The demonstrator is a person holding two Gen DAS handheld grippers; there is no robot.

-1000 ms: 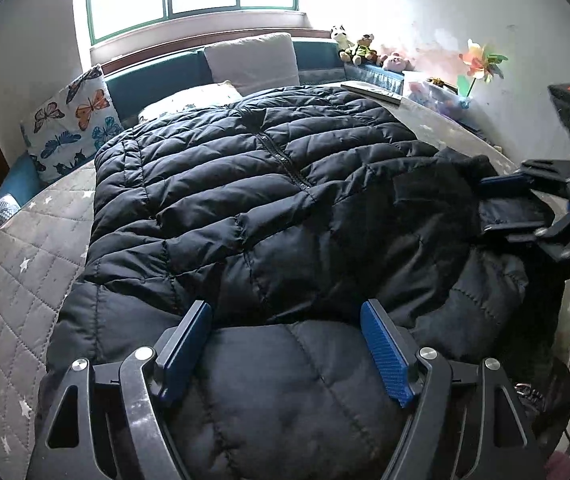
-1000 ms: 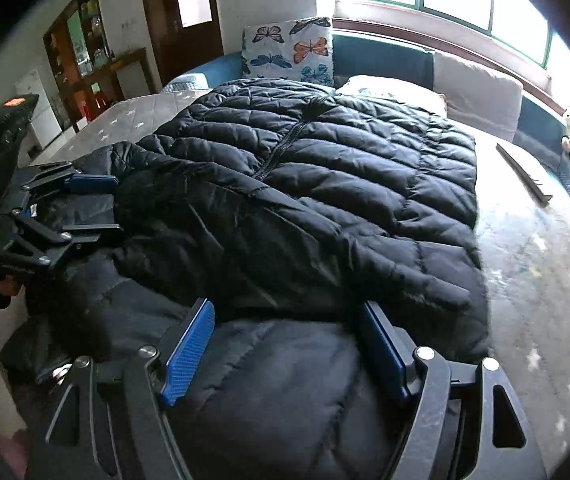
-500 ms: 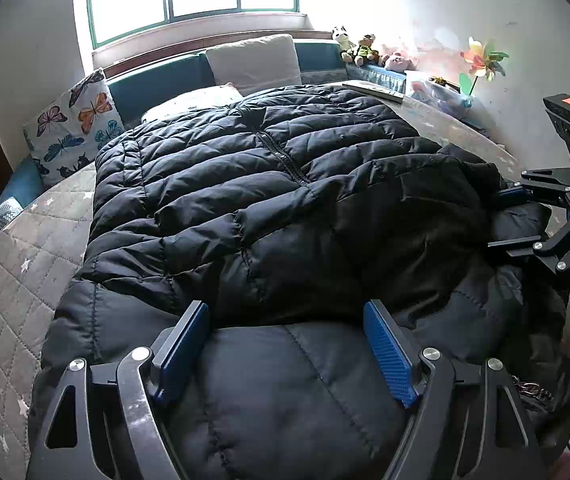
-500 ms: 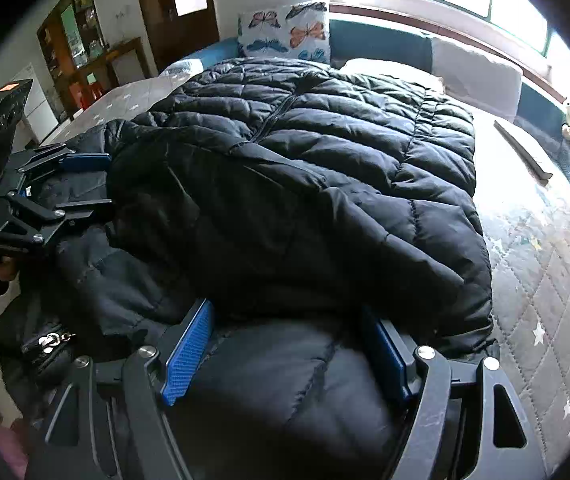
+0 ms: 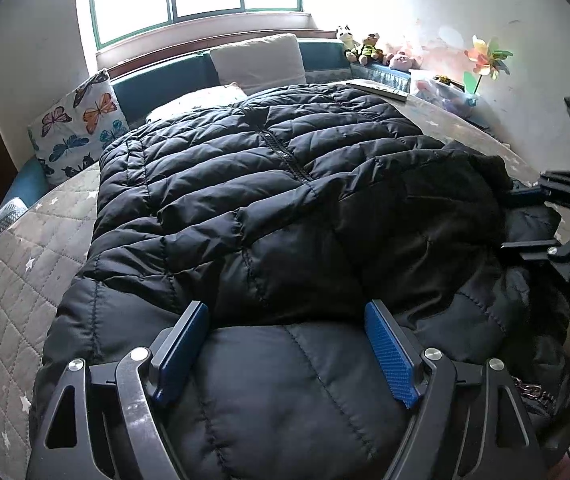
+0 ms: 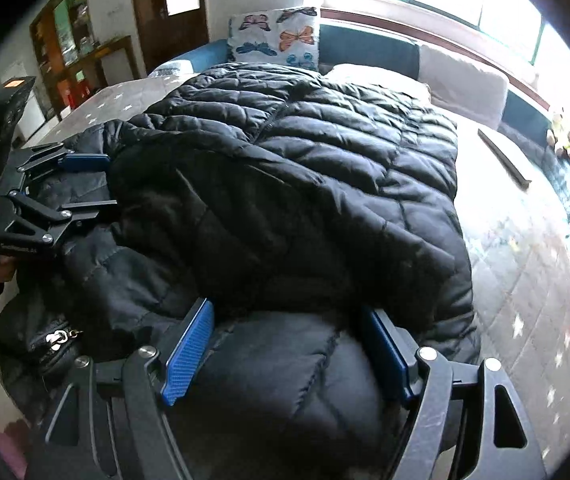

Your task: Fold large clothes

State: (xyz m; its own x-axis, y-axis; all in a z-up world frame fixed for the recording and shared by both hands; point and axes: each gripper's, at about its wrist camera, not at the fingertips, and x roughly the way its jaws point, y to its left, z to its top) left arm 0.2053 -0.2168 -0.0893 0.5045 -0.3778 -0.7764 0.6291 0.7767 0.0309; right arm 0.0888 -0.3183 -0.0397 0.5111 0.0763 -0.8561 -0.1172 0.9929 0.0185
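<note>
Left wrist view: your left gripper (image 5: pixel 285 344) has its blue-padded jaws spread wide, pressed down around a bulge of the black quilted puffer jacket (image 5: pixel 269 200) without pinching it. That jacket lies zipper-up across the grey star-quilted bed (image 5: pixel 9 280), its near part doubled over itself. Right wrist view: your right gripper (image 6: pixel 289 356) sits the same way at the jacket's near edge, jaws spread, nothing clamped. A butterfly-print cushion (image 6: pixel 277 36) stands at the bed's far end, beyond the jacket.
</note>
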